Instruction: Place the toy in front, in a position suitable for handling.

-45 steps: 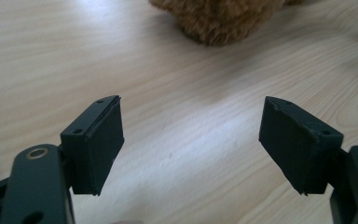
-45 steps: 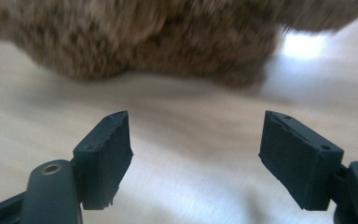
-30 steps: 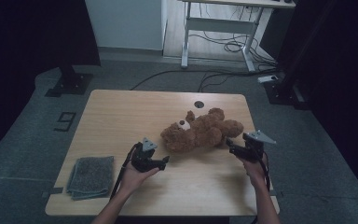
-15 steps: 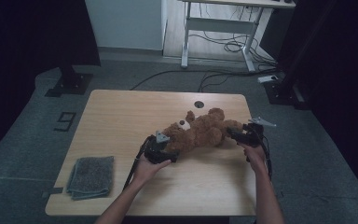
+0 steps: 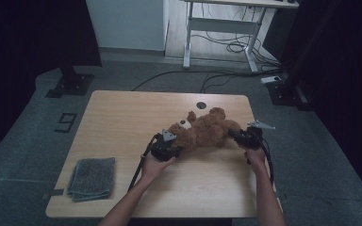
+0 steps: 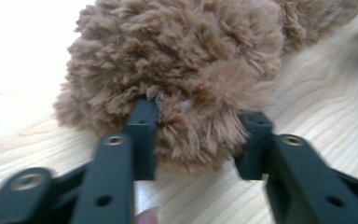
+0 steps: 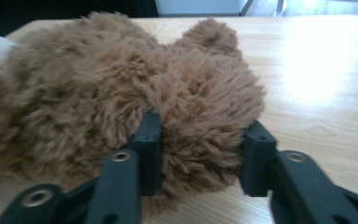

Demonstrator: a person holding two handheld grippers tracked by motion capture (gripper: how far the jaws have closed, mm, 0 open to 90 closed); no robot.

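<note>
On the light wooden table a brown teddy bear is seen lying toward the far right part of the top, with a gripper set at each end of it.

The left gripper is held at the bear's near-left end. In the left gripper view its two black jaws stand fairly wide apart, with a tuft of the teddy bear lying between them. One jaw tip is pressed into the fur and the other touches the fur's edge. The fur is not visibly squeezed, so the jaws are parted around the limb rather than clamped on it.

The right gripper is held at the bear's right end. In the right gripper view the jaws are likewise spread, and a rounded furry limb of the teddy bear sits between them — one jaw is sunk in the pile, the other rests against the limb's outer side. Whether the limb is merely touched or lightly pinched cannot be told from the fur.

A small dark round spot is seen on the table just beyond the bear. A grey folded cloth lies at the near-left corner, well apart from the bear.

On the floor to the left of the table a dark mark shaped like a 9 can be read — no other writing or label is legible.
</note>
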